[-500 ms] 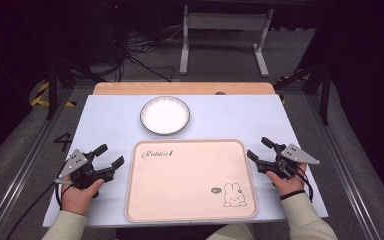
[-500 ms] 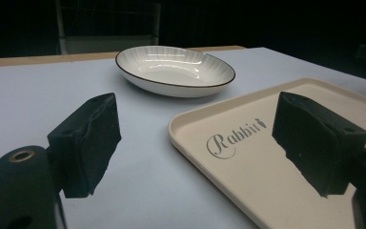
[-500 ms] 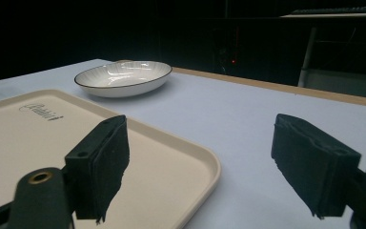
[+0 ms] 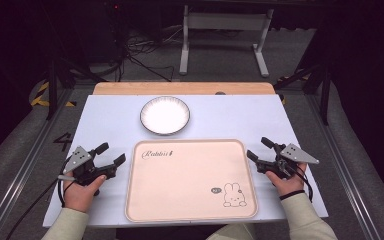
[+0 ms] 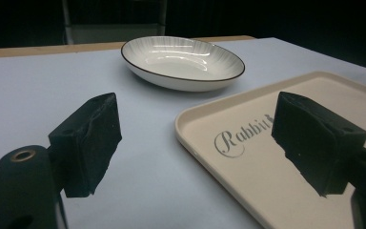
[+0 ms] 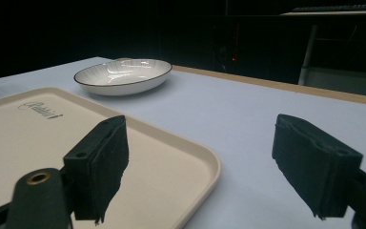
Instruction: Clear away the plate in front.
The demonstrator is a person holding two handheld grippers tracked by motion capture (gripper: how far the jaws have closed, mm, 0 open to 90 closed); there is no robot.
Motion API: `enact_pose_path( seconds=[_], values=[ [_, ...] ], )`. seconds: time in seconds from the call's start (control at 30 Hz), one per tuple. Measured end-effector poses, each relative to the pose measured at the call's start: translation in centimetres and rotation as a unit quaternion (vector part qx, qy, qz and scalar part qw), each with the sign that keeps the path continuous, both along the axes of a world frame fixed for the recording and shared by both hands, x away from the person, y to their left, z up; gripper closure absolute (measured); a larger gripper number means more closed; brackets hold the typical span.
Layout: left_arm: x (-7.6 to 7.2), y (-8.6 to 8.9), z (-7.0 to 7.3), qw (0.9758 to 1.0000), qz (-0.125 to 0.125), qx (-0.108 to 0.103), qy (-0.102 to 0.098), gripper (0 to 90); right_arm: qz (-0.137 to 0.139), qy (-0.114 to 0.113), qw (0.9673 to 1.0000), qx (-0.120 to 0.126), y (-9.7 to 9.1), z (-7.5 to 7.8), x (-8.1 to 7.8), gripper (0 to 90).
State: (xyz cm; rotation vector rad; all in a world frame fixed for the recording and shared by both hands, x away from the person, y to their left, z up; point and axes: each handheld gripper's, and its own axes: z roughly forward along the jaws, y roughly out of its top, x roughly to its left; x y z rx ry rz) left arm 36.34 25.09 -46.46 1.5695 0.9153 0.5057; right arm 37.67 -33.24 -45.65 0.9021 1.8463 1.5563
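The tray lies flat in the lower middle of the high view, on the pale blue table. It is cream coloured, with rounded corners, a low raised rim, the word "Rabbit" near its upper left corner and a small rabbit drawing near its lower right corner. Nothing lies in it.

The left gripper rests at the lower left of the high view, just beside the tray's left edge. Its jaws stand wide apart and hold nothing; in the left gripper view the corner of the tray sits between and a little beyond them. The right gripper rests at the lower right of the high view, beside the tray's right edge, also spread wide and empty.

I judge that the tray is light, stiff plastic with a smooth surface, so it can slip if the pads press only on the flat part. The best place to take hold seems the raised rim, one jaw above and one below, at the middle of each side edge, so that the tray stays level.

The white plate with a dark rim stands in the upper middle, apart from the tray. It looks like ceramic, therefore heavier and fragile, and its glossy surface may be slippery.
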Motion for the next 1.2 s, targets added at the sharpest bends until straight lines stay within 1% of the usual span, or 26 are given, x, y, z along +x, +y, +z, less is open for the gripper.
enact_pose_path(
  seconds=[0.2,0.23,0.3,0.37,0.4,0.47,0.53,0.63,0.67,0.7,0.73,0.83,0.9,0.93,0.97,1.0,1.07,1.1,1.13,1.17,1.2],
  values=[
    [0.8,-0.3,1.2,1.0000,0.004,-0.009,0.001,17.9,0.001,0.000,1.0000,0.000,0.0,0.0,0.0,18.9],
    [1.1,-0.5,1.6,0.9999,0.004,-0.012,0.006,17.9,0.001,0.002,1.0000,0.000,0.0,0.0,0.0,18.5],
    [1.3,-0.7,1.9,0.9999,0.001,-0.014,0.007,17.9,0.000,0.002,1.0000,0.000,0.0,0.0,0.0,18.3],
    [1.8,-1.1,2.3,0.9997,0.000,-0.022,0.014,17.9,0.000,0.003,1.0000,0.000,0.0,0.0,0.0,17.6],
    [2.0,-1.3,2.4,0.9996,-0.001,-0.025,0.016,17.9,0.000,0.003,1.0000,0.001,0.0,0.0,0.0,17.5],
    [2.4,-1.6,2.5,0.9991,-0.003,-0.034,0.027,17.9,0.000,0.001,1.0000,0.002,0.0,0.0,0.0,17.0],
    [2.7,-1.8,2.6,0.9987,-0.003,-0.038,0.034,17.9,0.000,-0.001,1.0000,0.003,0.0,0.0,0.0,16.6],
    [3.0,-2.0,2.6,0.9987,-0.002,-0.036,0.036,18.0,-0.001,-0.004,1.0000,0.005,-0.1,0.0,-0.1,16.3],
    [3.1,-2.2,2.6,0.9988,0.005,-0.034,0.034,18.0,-0.002,-0.007,0.9999,0.008,-0.1,-0.1,-0.1,15.9],
    [3.1,-2.2,2.6,0.9988,0.005,-0.034,0.034,18.0,-0.002,-0.007,0.9999,0.008,-0.1,-0.1,-0.1,15.9],
    [3.1,-2.4,2.6,0.9990,0.010,-0.030,0.032,18.0,-0.002,-0.006,0.9999,0.008,-0.1,-0.1,-0.1,15.9],
    [3.4,-2.7,2.8,0.9989,0.013,-0.024,0.037,18.9,-0.004,-0.006,0.9999,0.011,-0.2,-0.1,-0.2,15.9],
    [3.7,-2.9,2.9,0.9983,0.018,-0.029,0.048,20.7,-0.005,-0.004,0.9999,0.012,-0.2,-0.1,-0.1,15.9],
    [4.0,-2.9,2.9,0.9974,0.023,-0.039,0.056,21.5,-0.005,-0.004,0.9999,0.011,-0.2,-0.1,-0.1,15.9],
    [4.2,-2.9,3.0,0.9969,0.024,-0.043,0.062,22.3,-0.005,-0.004,0.9999,0.010,-0.2,-0.1,-0.1,15.9],
    [4.6,-2.9,3.1,0.9959,0.030,-0.050,0.069,22.5,-0.005,-0.005,0.9999,0.009,-0.1,-0.1,-0.1,15.9],
    [5.3,-3.0,3.3,0.9938,0.042,-0.056,0.086,22.4,-0.006,-0.004,0.9999,0.010,-0.1,-0.1,-0.1,15.9],
    [5.6,-3.0,3.3,0.9929,0.041,-0.062,0.093,22.4,-0.007,-0.004,0.9999,0.011,-0.2,-0.1,-0.1,15.9],
    [5.9,-3.0,3.4,0.9913,0.043,-0.073,0.101,22.1,-0.007,-0.003,0.9999,0.011,-0.2,-0.1,-0.1,15.9],
    [6.1,-3.0,3.4,0.9901,0.046,-0.077,0.108,22.0,-0.007,-0.003,0.9999,0.012,-0.2,-0.1,-0.1,15.9],
    [6.1,-3.0,3.4,0.9901,0.046,-0.077,0.108,22.0,-0.007,-0.004,0.9999,0.011,-0.2,-0.1,-0.1,15.9]
  ],
)
